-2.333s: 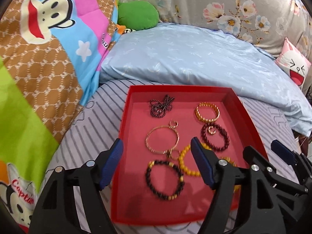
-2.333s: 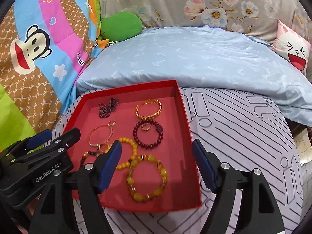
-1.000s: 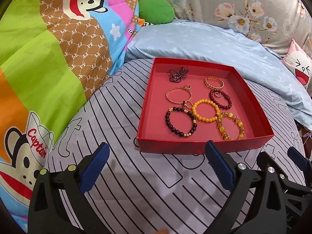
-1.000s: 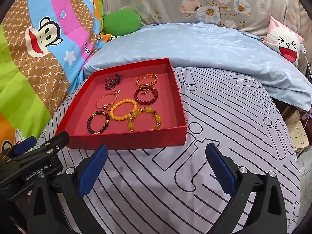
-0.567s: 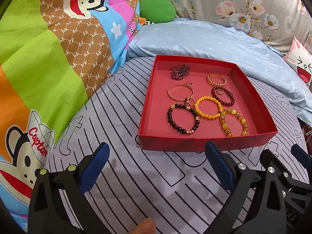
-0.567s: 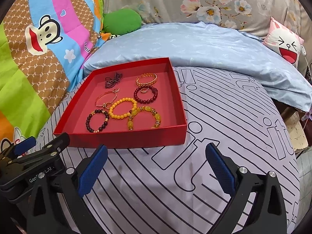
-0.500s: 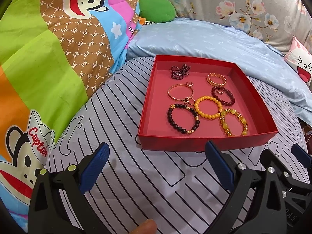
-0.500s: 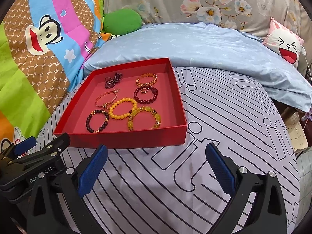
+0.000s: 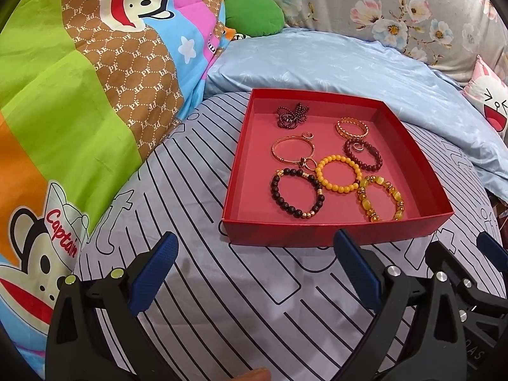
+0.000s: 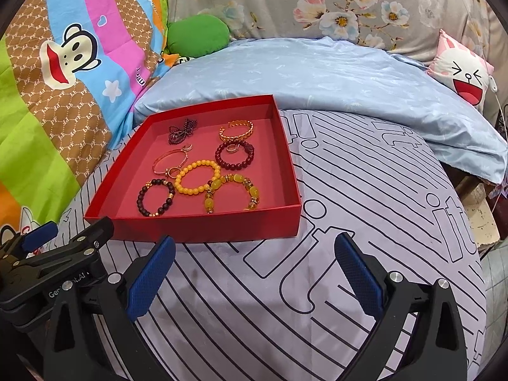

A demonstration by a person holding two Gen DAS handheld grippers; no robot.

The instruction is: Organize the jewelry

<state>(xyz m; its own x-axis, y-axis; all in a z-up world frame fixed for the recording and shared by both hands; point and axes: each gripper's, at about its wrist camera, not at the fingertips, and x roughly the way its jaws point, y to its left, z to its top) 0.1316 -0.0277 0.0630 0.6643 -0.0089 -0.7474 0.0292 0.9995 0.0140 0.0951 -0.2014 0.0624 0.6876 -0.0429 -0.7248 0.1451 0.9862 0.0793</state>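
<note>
A pale lilac bedsheet printed with black lines and outlined letters (image 10: 365, 190) fills the lower middle of both views. A multicoloured cartoon-monkey quilt in green, brown, blue and pink bands (image 9: 79, 95) rises along the left edge of each frame. At upper centre, a light blue patterned pillow (image 10: 317, 73) lies across the bed, its lower edge resting on the sheet. A bright green plush cushion (image 9: 254, 16) sits at top centre-left, tucked between quilt and pillow. A grey floral fabric (image 10: 317, 3) spans the top. A pink-and-white laughing-face cushion (image 10: 460, 70) sits at the upper right edge.
</note>
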